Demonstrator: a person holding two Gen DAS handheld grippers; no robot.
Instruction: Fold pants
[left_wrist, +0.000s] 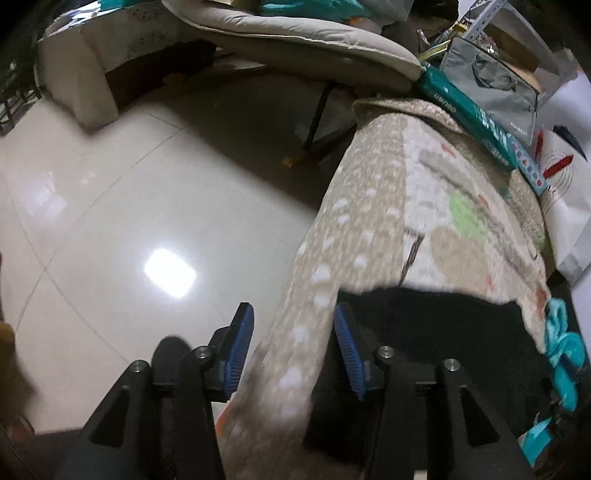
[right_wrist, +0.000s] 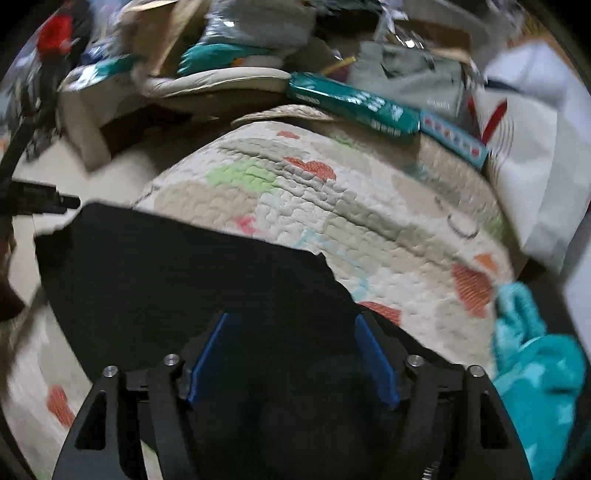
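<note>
The limp black fabric pants (right_wrist: 192, 266) probably draped lightly; both the left tool (left_wrist: 293, 347) and right tool (right_wrist: 291, 350) gaped wide, best gripping a hem edge.

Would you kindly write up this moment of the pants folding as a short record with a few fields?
garment: black pants, lying flat on the quilt
surface: patterned quilted blanket, draped over a raised surface beside a tiled floor
left gripper: open, at the quilt's edge, holding nothing
right gripper: open, over the pants, holding nothing
nearby: teal cloth at the quilt's right edge; green box at the far end
image quality: motion blur in both views
</note>
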